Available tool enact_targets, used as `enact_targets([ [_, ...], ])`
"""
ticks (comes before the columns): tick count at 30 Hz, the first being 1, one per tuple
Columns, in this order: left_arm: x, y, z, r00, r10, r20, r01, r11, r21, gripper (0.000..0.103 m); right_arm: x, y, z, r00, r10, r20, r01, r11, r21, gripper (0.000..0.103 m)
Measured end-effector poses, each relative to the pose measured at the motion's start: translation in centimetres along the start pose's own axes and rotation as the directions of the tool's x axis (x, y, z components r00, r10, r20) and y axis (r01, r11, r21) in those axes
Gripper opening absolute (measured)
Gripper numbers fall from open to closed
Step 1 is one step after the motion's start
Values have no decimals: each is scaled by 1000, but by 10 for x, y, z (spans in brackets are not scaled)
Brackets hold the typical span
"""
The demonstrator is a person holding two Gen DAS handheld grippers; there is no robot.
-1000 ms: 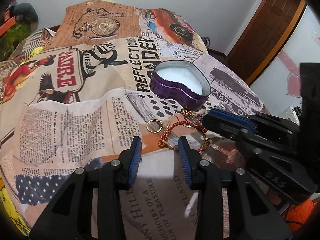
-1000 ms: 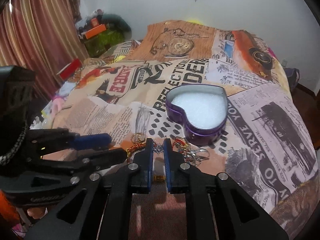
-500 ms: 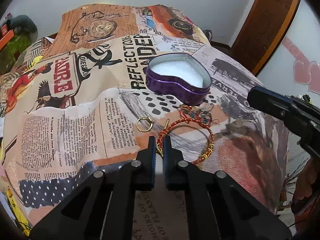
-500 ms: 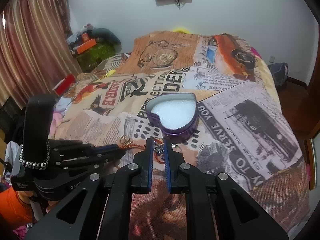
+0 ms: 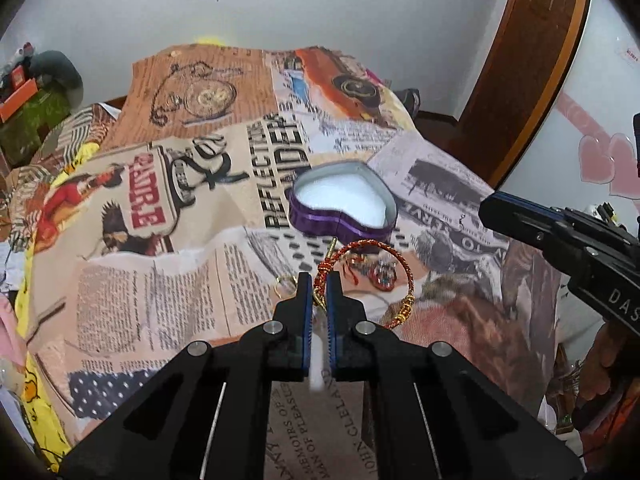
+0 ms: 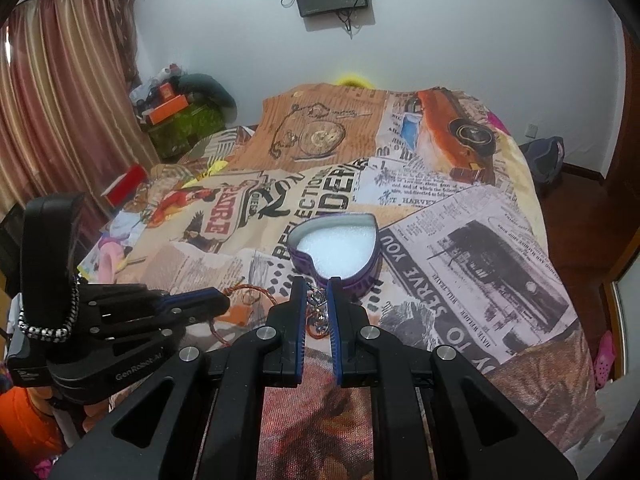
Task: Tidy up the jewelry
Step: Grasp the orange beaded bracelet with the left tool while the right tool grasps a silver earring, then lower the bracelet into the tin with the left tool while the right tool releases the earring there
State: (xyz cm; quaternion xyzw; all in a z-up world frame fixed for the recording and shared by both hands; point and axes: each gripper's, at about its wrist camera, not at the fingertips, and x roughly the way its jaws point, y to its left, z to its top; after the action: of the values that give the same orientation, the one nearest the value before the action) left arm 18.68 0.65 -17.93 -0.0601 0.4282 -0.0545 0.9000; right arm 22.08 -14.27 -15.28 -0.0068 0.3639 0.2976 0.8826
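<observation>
Spread over the bed, a newspaper-print blanket [image 5: 160,304] serves as our work surface, with the purple heart-shaped tin [image 5: 344,204] sitting open near its middle, its white foam lining bare. We hold the left gripper [image 5: 319,280] nearly closed, pinching the red-and-gold cord bracelet [image 5: 374,276] at its knot, so the loop juts out between the fingers and the tin. We keep the right gripper [image 6: 317,296] nearly closed too, on a small silvery dangling piece [image 6: 318,304] (an earring or a charm, we cannot tell which) just short of the tin's rim. A gold ring [image 5: 285,283] and a red beaded piece [image 5: 383,276] lie loose on the blanket. Our worry: both grips are thin, so either piece may slip out in transit, and the bracelet's loop could snag the other jewelry or catch the tin's edge and shove it.
</observation>
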Motion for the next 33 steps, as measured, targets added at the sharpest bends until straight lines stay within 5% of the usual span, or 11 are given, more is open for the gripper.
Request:
enact_targets([
  [17, 8, 9, 49, 996, 19, 89, -20, 1000, 4, 5, 7, -11, 29, 998, -18, 67, 16, 1000, 20, 9],
  [33, 75, 14, 83, 999, 31, 25, -32, 998, 47, 5, 45, -23, 45, 999, 1, 46, -4, 998, 55, 9],
])
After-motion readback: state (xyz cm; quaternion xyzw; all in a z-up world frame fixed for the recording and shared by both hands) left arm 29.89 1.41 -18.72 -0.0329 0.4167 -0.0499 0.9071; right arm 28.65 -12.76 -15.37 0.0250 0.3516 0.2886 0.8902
